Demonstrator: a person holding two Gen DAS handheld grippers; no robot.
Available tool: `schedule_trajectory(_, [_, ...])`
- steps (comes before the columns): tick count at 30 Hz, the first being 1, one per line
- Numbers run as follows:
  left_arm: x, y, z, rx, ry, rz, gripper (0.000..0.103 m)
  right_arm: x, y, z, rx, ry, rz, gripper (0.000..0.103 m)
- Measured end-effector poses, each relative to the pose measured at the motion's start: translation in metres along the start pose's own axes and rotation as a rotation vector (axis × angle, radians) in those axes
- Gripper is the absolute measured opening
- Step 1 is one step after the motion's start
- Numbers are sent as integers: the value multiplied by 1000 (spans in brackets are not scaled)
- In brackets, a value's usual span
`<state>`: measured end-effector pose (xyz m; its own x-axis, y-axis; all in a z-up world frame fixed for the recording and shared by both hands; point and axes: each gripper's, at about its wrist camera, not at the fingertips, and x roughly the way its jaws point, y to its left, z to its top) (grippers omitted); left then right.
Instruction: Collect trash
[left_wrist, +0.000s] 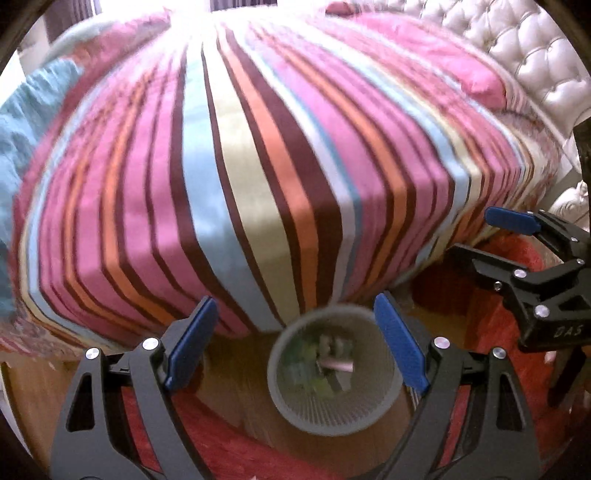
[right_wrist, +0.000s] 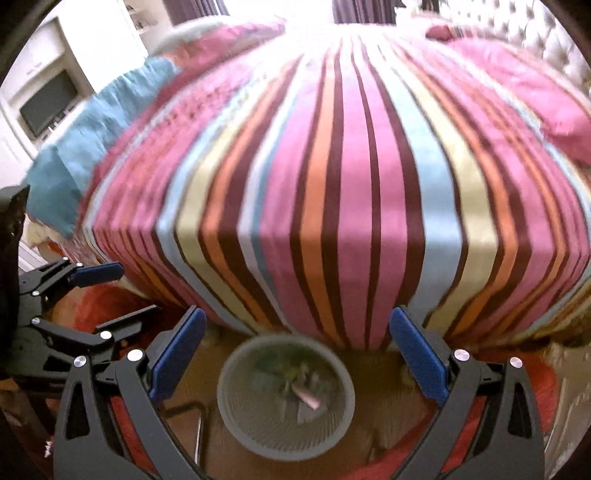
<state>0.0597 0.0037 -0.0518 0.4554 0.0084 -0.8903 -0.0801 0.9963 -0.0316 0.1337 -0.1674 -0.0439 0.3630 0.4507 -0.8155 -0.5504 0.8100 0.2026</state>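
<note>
Both tongs, left gripper and right gripper, hang spread above the trash-filled bin.

each wrist view looks steeply down along its own jaws from above the floor. both share the wastebasket near below and the striped bed beyond.

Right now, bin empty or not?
Not empty: the grey bin stands upright with blurred scraps inside, one pink piece.
</note>
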Motion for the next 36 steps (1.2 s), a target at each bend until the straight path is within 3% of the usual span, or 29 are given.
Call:
schedule_trajectory(8, [-22,-2,22,5,-110,0,85,-29,3,10,-51,-154,-62,95])
schedule_trajectory(14, [-24,3,28,-30,-136,-2,85,-28,0,9,-66,-180,-112,95])
schedule_trajectory(36, [-42,5,32,-28,-188,46,85,-43,-1,15,-40,-223,-116,96])
